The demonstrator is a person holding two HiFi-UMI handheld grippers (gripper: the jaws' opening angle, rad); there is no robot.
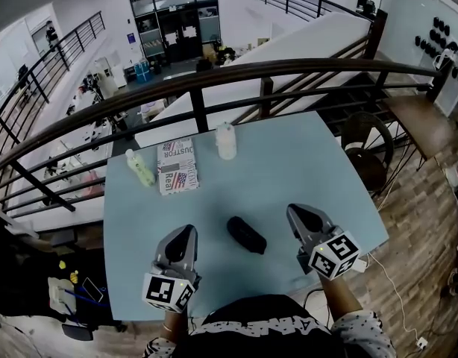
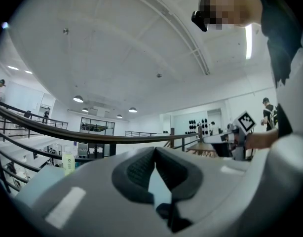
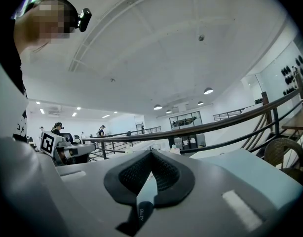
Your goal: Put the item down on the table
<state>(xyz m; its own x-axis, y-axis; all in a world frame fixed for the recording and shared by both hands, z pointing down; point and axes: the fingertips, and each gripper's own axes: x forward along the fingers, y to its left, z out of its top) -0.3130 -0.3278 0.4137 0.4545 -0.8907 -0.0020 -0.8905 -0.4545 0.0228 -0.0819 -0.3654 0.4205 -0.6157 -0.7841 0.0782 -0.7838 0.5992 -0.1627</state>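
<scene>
A black oblong item (image 1: 246, 234) lies flat on the light blue table (image 1: 289, 170), between my two grippers and touching neither. To its left my left gripper (image 1: 186, 232) hovers with its jaws closed tip to tip and nothing between them; its own view shows the pads (image 2: 141, 171) meeting at the tip. To the item's right my right gripper (image 1: 295, 212) is also shut and empty, its pads (image 3: 166, 176) pressed together. Both grippers point level toward the far side of the table. The item is out of sight in both gripper views.
At the table's far side stand a white bottle (image 1: 226, 141), a pale green bottle (image 1: 139, 168) and a printed packet (image 1: 177, 165). A dark railing (image 1: 236, 73) runs behind the table, over a drop to the floor below. A chair (image 1: 367, 151) is at the right.
</scene>
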